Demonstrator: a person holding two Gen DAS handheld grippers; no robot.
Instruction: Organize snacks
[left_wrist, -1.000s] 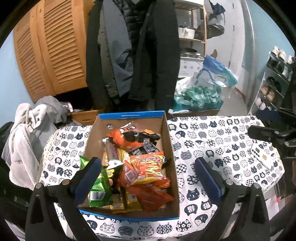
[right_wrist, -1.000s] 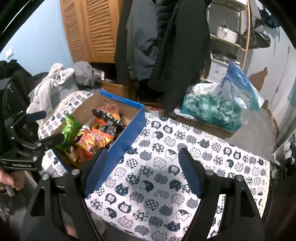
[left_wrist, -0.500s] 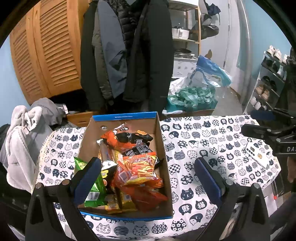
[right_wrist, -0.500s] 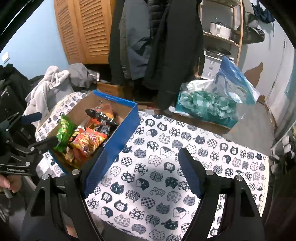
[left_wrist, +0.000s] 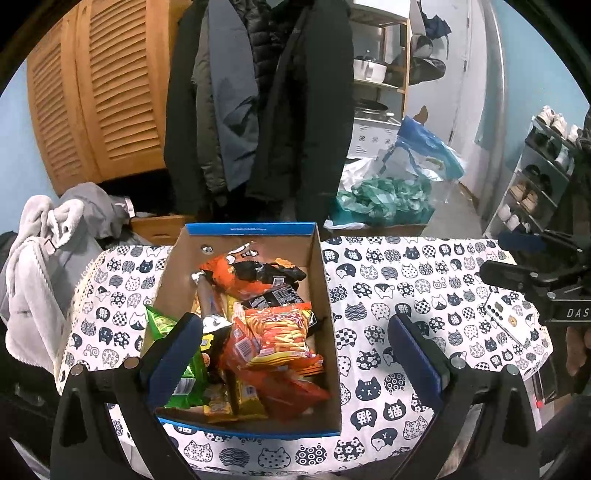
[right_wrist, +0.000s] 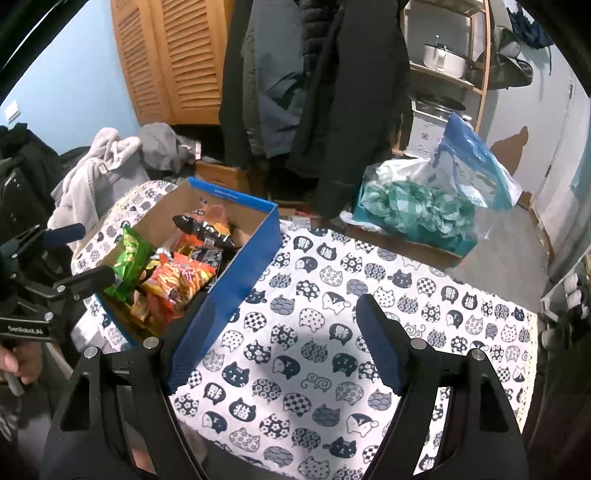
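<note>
Here the bench (right_wrist: 369, 332) is covered with a white cloth printed with cat faces. The left gripper (left_wrist: 295, 354) hangs above its near edge with jaws spread wide and nothing between the pads. A blue-edged cardboard box (left_wrist: 251, 230) sits between and beyond those jaws, nearer the left pad, and it is full of snack packets (left_wrist: 275, 332): orange, red and black ones, with a green packet (left_wrist: 173, 350) partly hidden behind the left pad. The right gripper (right_wrist: 284, 343) also stands wide open and empty; bare patterned cloth lies between its jaws, and the box's blue side wall runs just beside and behind its left pad.

Past the right pad of the left gripper, a phone (left_wrist: 504, 319) lies flat on the cloth near the bench's far right corner. Beyond the jaws, dark coats (left_wrist: 258, 103) hang behind the bench, beside a louvred wooden cupboard (left_wrist: 99, 92). A pale fleece garment (left_wrist: 33, 258) is heaped off the left end. Blue and teal plastic bags (right_wrist: 424, 206) sit on the floor behind the bench, below wooden shelves with a metal pot (right_wrist: 443, 59). A shoe rack (left_wrist: 535, 177) stands by the light blue wall.
</note>
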